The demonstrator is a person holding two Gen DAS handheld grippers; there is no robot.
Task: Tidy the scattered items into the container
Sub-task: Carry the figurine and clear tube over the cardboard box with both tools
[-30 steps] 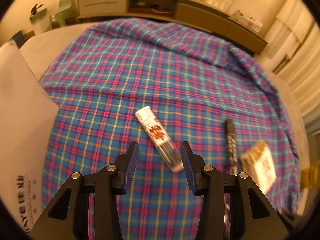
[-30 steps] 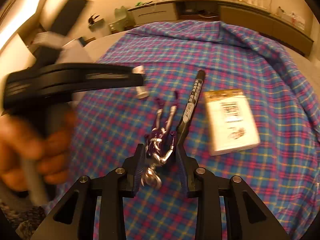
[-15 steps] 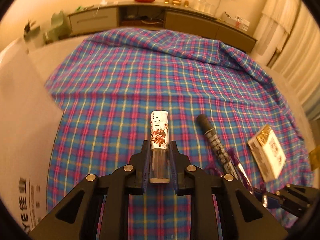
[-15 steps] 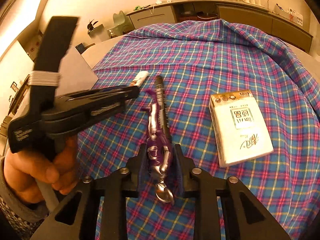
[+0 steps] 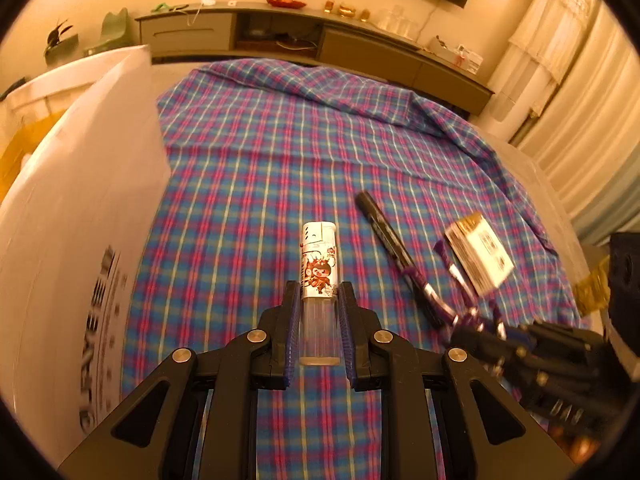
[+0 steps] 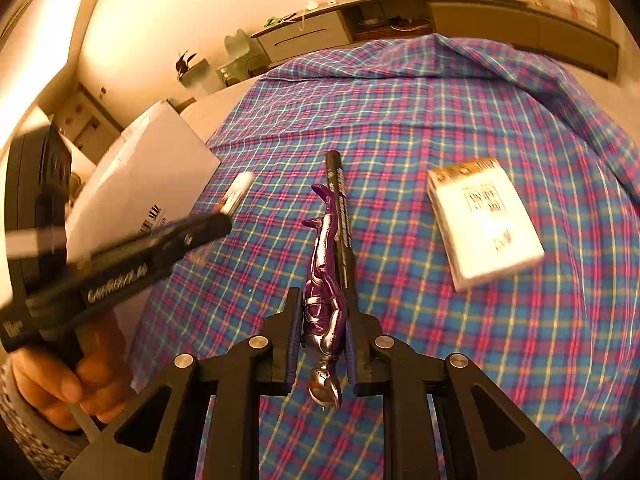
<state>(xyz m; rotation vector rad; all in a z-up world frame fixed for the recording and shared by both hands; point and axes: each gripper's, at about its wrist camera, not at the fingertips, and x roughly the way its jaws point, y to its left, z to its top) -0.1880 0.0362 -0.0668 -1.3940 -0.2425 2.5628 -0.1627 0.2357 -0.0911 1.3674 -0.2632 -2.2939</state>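
Both tongs grip: left [image 5: 319,312] lighter [image 5: 319,280], right [image 6: 322,328] figurine [image 6: 324,300].

I see a glossy clear-plastic lighter [image 5: 319,284] in my left claw [image 5: 319,300], a shiny chrome-purple figurine [image 6: 323,312] in my right claw [image 6: 323,320], over soft woven plaid cloth [image 6: 440,120] with a matt white cardboard box [image 5: 72,220] to the left.

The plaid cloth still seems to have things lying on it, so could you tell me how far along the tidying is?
Nothing visibly sits in the white box yet. In hand: the left gripper is clamped on the lighter; the right gripper, whose jaws have just been closing, grips the purple figurine. Left on the plaid cloth: the black marker and the card pack.
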